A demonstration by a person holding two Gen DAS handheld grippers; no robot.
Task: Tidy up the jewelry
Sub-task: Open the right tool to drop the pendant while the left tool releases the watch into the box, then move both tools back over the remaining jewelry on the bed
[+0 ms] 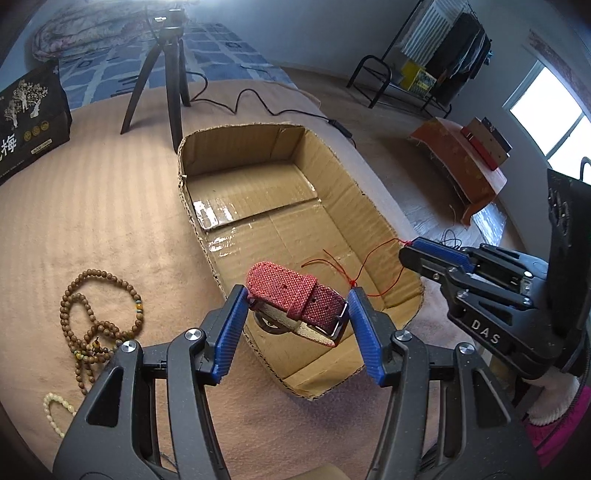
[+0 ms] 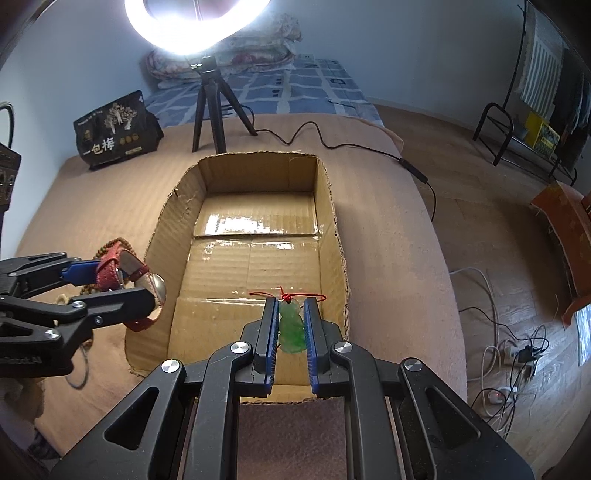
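An open cardboard box lies on the tan blanket. My left gripper is shut on a watch with a red woven strap, held over the box's near left corner. In the right wrist view the same watch hangs in the left gripper beside the box wall. My right gripper is shut on a green jade pendant with a red cord, above the box's near end. The red cord trails from the right gripper.
Brown wooden bead strings and a white bead bracelet lie on the blanket left of the box. A tripod with a ring light stands behind the box, with a black bag to its left. The bed edge drops to the floor on the right.
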